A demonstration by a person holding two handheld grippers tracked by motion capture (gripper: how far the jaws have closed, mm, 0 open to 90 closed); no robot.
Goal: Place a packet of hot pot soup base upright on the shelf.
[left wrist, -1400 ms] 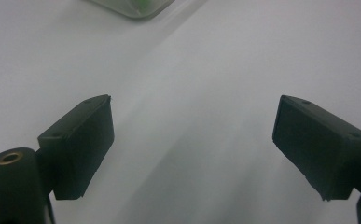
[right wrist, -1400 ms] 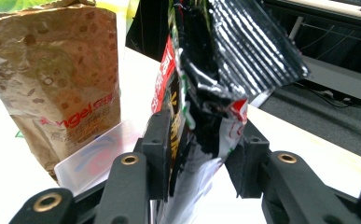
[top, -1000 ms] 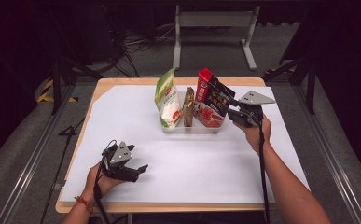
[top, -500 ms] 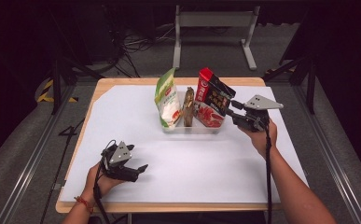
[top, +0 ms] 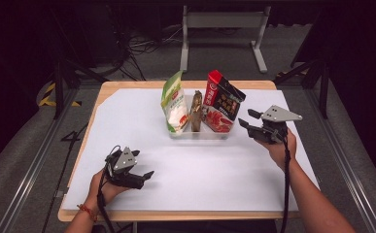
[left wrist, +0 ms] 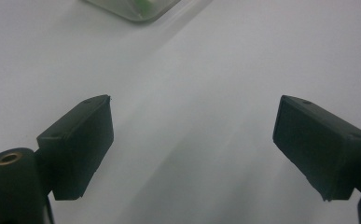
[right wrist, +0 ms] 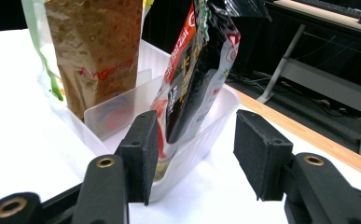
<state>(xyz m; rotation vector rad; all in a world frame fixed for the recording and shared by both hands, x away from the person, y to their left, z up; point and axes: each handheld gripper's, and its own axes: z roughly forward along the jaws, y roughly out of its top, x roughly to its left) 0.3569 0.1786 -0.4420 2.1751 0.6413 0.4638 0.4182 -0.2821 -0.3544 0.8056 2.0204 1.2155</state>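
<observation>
The right gripper (top: pixel 250 126) is hovering just beside the right end of the clear plastic bin (top: pixel 200 134), which is sitting on the white sheet (top: pixel 127 116) toward the far middle of the table (top: pixel 142 84). Its jaws have just been opening and are now standing roughly half apart, pressing on nothing. In the right gripper view the corner of the bin (right wrist: pixel 201 140) is lying in front of the gap, with the red-and-black packet (right wrist: pixel 194 70) leaning out over that end and touching neither pad. In the high view the red-and-black packet (top: pixel 222 102) is standing tilted in the bin's right compartment. The brown pouch (top: pixel 196 110) is standing upright in the middle, and the green-and-white bag (top: pixel 174 103) is leaning at the left end. The left gripper (top: pixel 144 178) is resting low over the sheet near the table's front left, well apart from the bin. Its jaws are spread wide, with only bare white sheet (left wrist: pixel 192 121) between the pads. A corner of the bin (left wrist: pixel 136 9) is showing at the top edge of the left gripper view.
</observation>
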